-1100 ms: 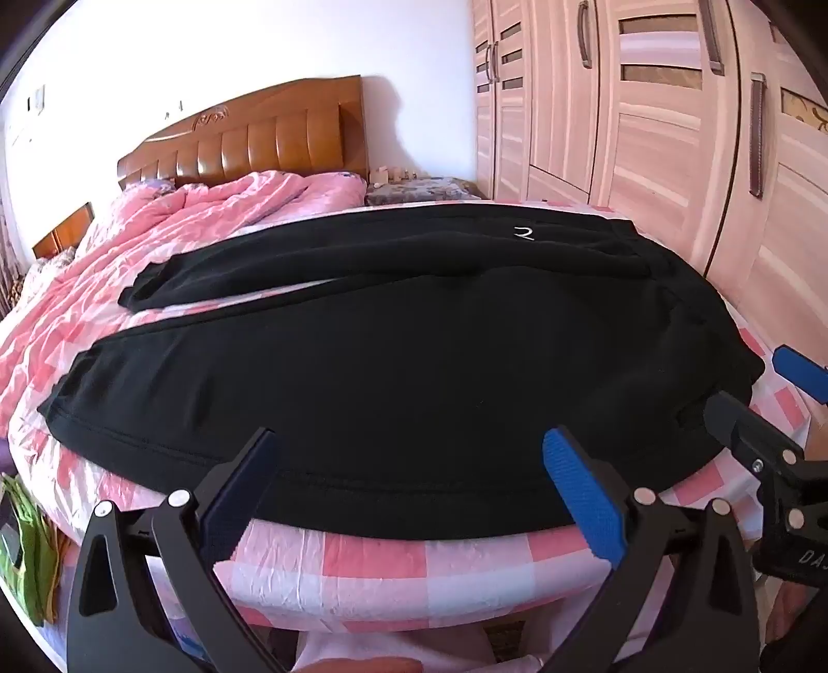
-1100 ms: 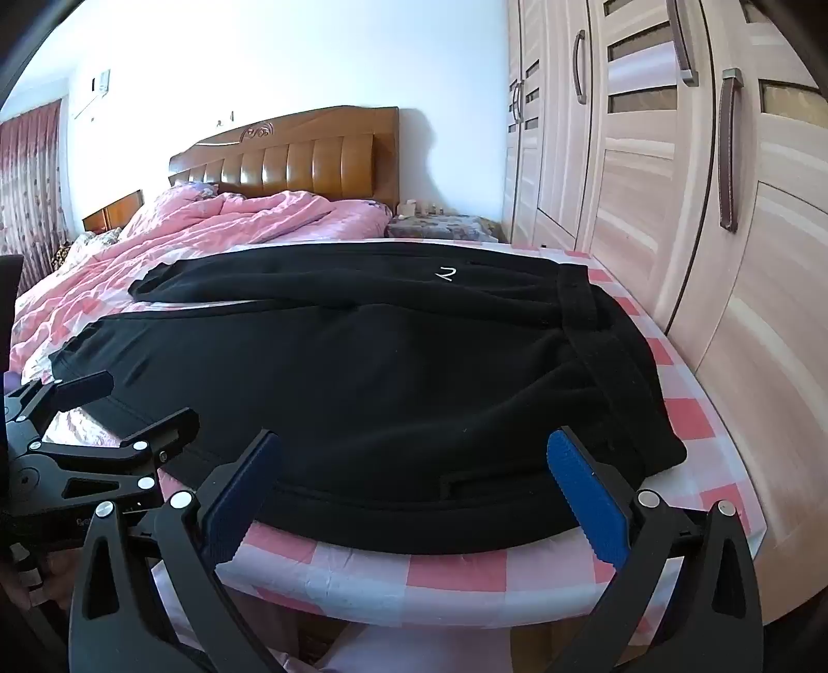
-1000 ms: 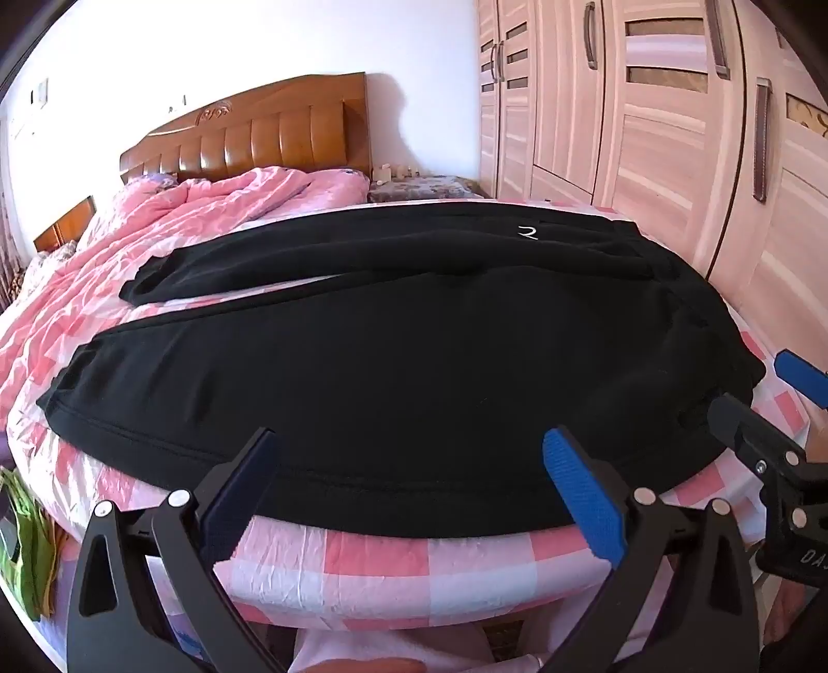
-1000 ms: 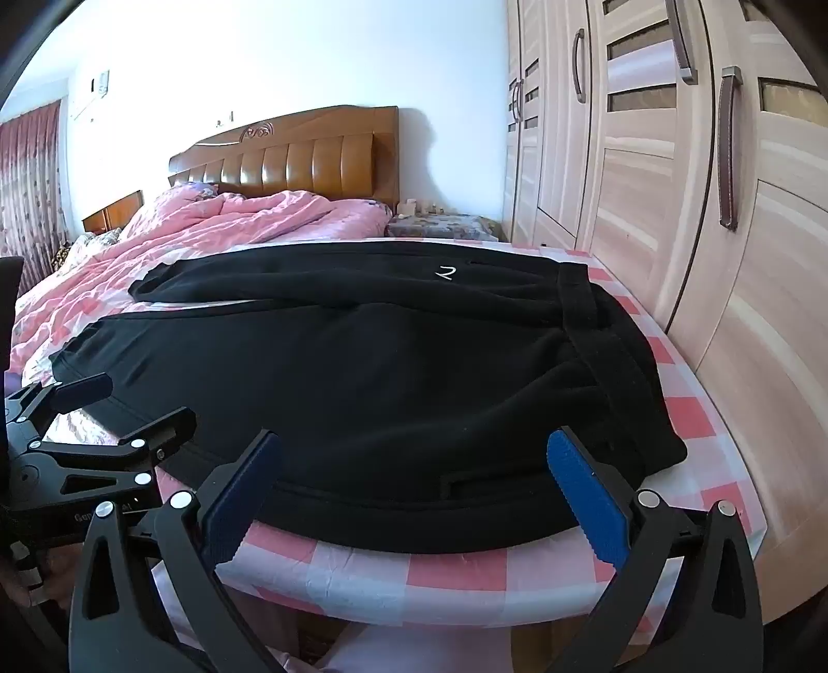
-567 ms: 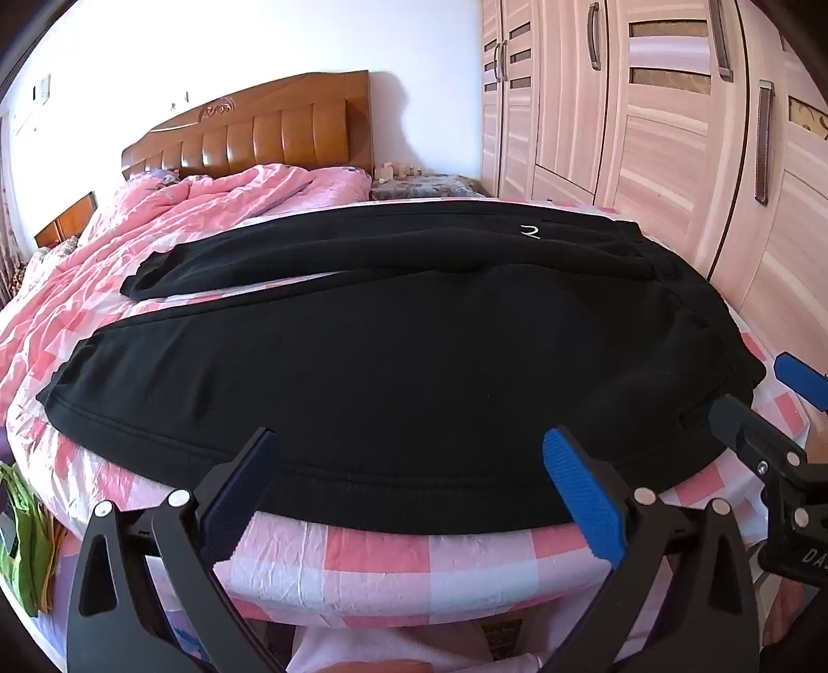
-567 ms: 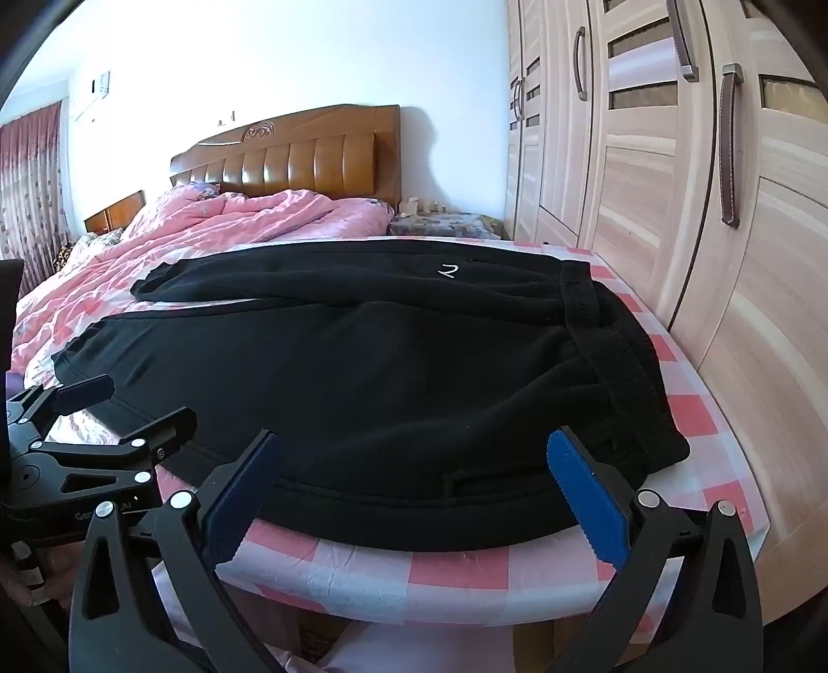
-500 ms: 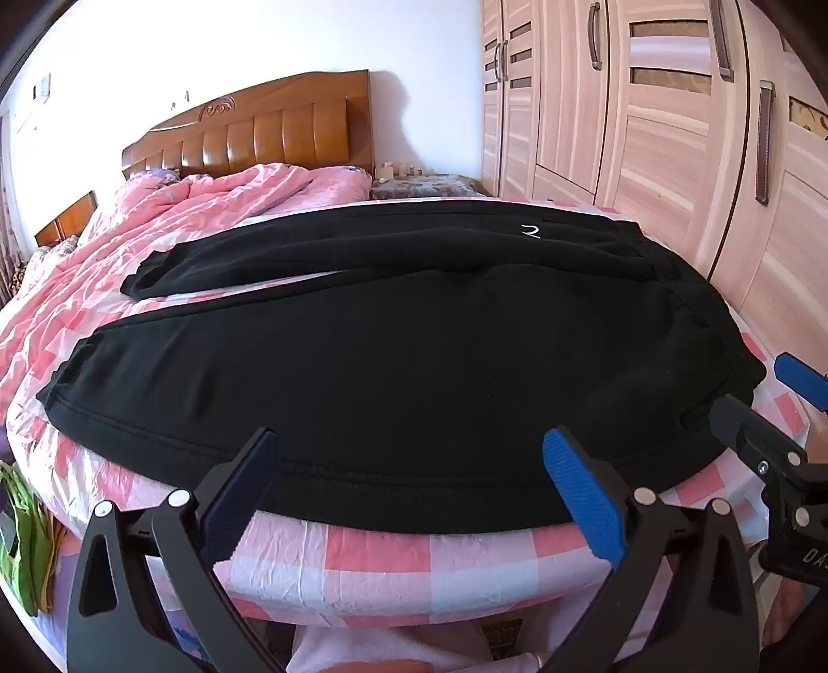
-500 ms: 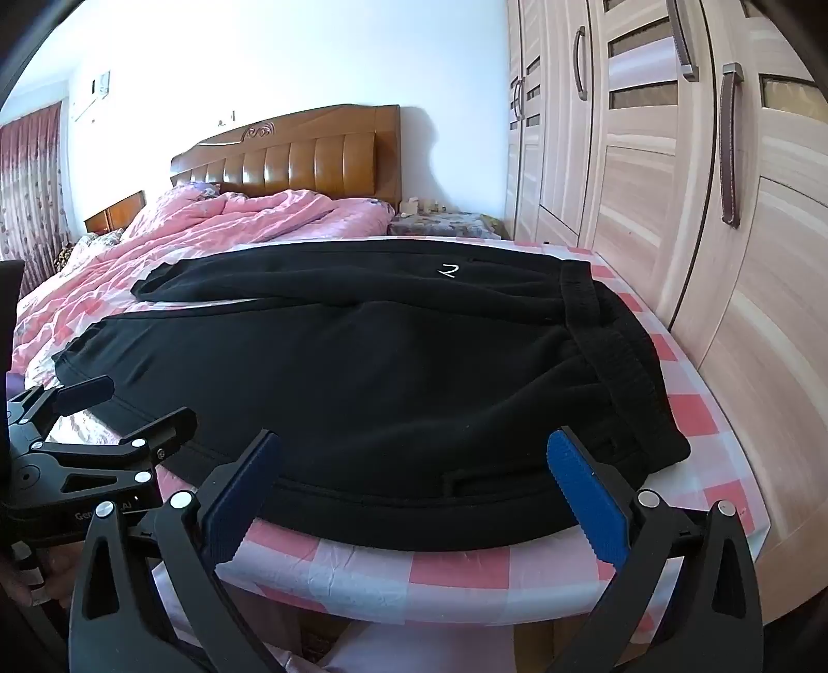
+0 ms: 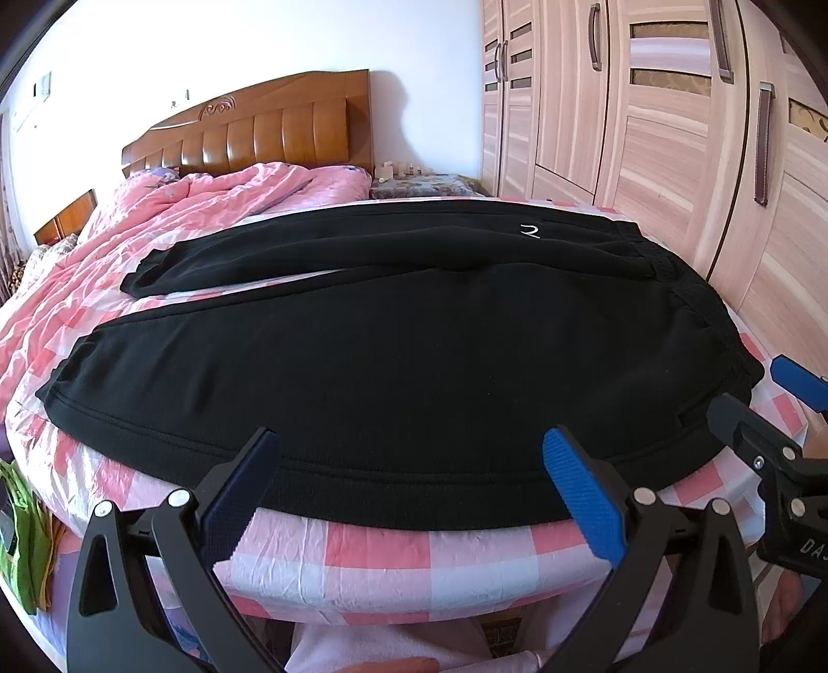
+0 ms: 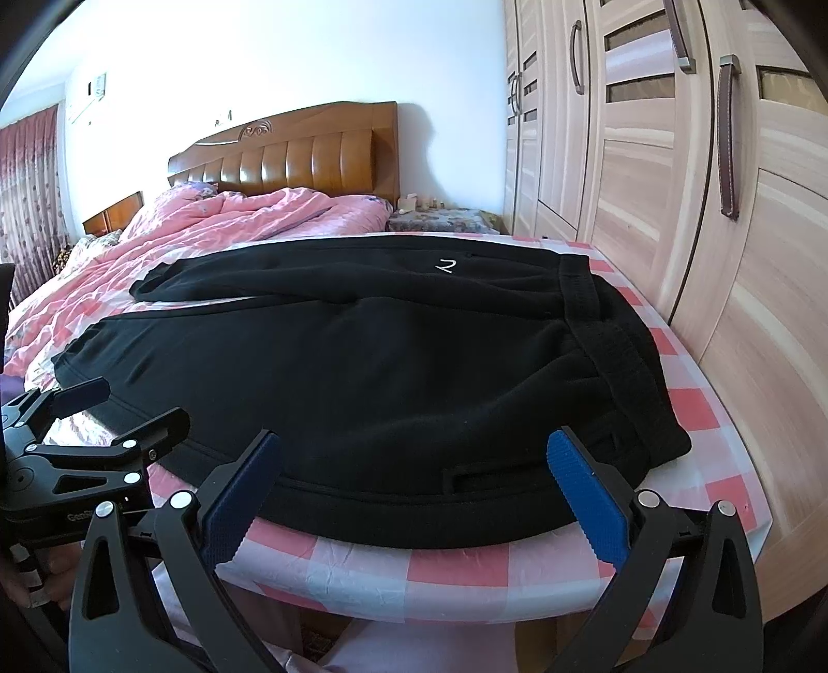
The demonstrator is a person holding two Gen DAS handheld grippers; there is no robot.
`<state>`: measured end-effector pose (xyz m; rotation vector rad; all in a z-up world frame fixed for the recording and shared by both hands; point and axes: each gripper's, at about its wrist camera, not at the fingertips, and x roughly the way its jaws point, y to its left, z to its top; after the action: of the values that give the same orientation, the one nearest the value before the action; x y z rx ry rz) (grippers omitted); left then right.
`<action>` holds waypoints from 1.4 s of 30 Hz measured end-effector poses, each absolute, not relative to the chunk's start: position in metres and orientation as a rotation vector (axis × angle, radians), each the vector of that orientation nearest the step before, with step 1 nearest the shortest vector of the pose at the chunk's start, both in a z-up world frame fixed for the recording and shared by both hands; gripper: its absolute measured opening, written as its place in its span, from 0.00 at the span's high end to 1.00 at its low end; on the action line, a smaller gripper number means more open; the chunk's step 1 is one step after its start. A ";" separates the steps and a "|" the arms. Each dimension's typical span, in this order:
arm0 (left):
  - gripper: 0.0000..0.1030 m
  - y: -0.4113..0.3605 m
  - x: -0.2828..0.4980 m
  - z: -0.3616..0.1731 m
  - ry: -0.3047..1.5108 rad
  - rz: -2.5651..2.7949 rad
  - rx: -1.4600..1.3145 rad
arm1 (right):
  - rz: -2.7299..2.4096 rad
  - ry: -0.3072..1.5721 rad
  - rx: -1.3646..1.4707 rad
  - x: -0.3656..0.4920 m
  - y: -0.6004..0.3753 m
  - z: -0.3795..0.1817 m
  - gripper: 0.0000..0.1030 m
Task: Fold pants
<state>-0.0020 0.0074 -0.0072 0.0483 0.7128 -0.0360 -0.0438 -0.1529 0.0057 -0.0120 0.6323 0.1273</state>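
**Two low views from the foot of the bed**

Both wrist cameras are sitting low and close at the bed's [image 9: 372, 559] near edge, facing the headboard [image 9: 259, 134]. The left one is looking across the black pants' [image 9: 393, 352] legs; the right one is sitting nearer the wardrobe [image 10: 673, 207]. Both are sharing the pants, headboard and wardrobe.

White wall [image 9: 259, 46] behind a wooden headboard [image 9: 259, 124]. Pale wood wardrobe [image 10: 673, 181] lines the right. Pink-checked bed [image 9: 414, 549], daylit.

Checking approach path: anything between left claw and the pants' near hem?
Only bare pink checked sheet separates the left claw from the black pants, per left wrist view.
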 end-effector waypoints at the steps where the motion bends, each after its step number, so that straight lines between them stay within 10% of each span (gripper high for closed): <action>1: 0.01 0.007 -0.003 -0.007 0.713 -0.037 0.047 | 0.128 0.633 -0.010 -0.044 -0.153 0.005 0.04; 42: 0.01 0.010 -0.007 -0.006 0.717 -0.033 0.029 | 0.128 0.646 0.012 -0.043 -0.155 0.003 0.04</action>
<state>-0.0067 0.0097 -0.0057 0.0286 0.7173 -0.0334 -0.0426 -0.1549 0.0028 0.0118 0.6456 0.1279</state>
